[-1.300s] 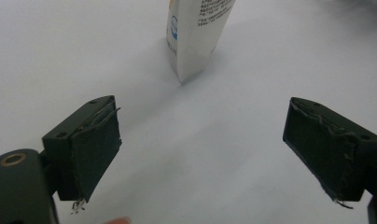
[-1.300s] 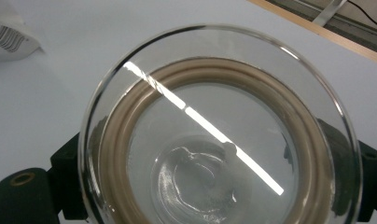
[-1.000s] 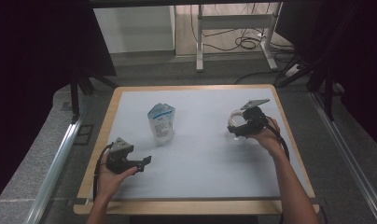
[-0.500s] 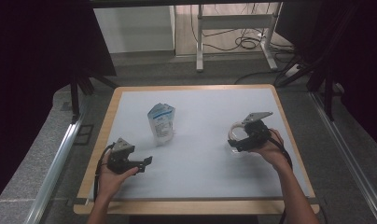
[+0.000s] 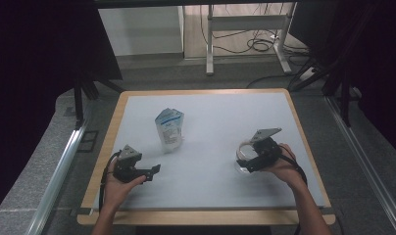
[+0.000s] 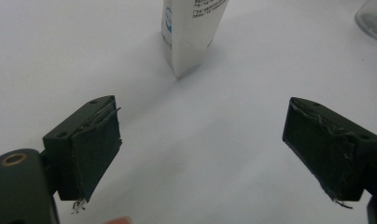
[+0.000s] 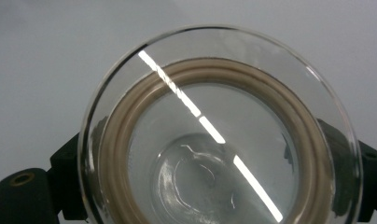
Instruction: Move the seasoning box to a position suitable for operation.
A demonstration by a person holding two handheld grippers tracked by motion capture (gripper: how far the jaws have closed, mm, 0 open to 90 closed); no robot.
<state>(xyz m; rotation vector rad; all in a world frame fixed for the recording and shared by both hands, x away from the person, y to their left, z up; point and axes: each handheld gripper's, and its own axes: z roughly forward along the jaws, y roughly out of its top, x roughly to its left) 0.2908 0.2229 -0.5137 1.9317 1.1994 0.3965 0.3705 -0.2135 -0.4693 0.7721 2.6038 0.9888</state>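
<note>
Tabletop [image 5: 206, 105], white-surfaced with a pale wooden rim, carries two items: a white stand-up pouch with blue printing [image 5: 169, 128] left of centre toward the far side, upright, and a round clear glass lid with a beige sealing ring [image 5: 246, 155] at the right, toward the near edge. The right tongs [image 5: 249, 160] are closed around this glass lid; in the right gripper view the lid [image 7: 219, 135] sits between the two black jaws, which press against its sides at left and right, the ring face and the moulded centre turned toward the camera. Whether the lid rests on the surface or is raised just clear of it cannot be determined from the high view. The grip across the lid's width appears chosen to keep the smooth glass from slipping or turning. The left tongs [image 5: 154, 170] lie low at the near left of the tabletop, wide open and empty; in the left gripper view the padded jaws stand far apart with bare white surface between them, and the pouch [image 6: 191, 32] stands ahead, apart from them. Their heading toward the pouch suggests readiness to steady or take it. The pouch and the lid are well apart. Judgement: the lid is the item in hand; the pouch is untouched. Risk noted: glass held at the edge may tilt if pressure is uneven.
</note>
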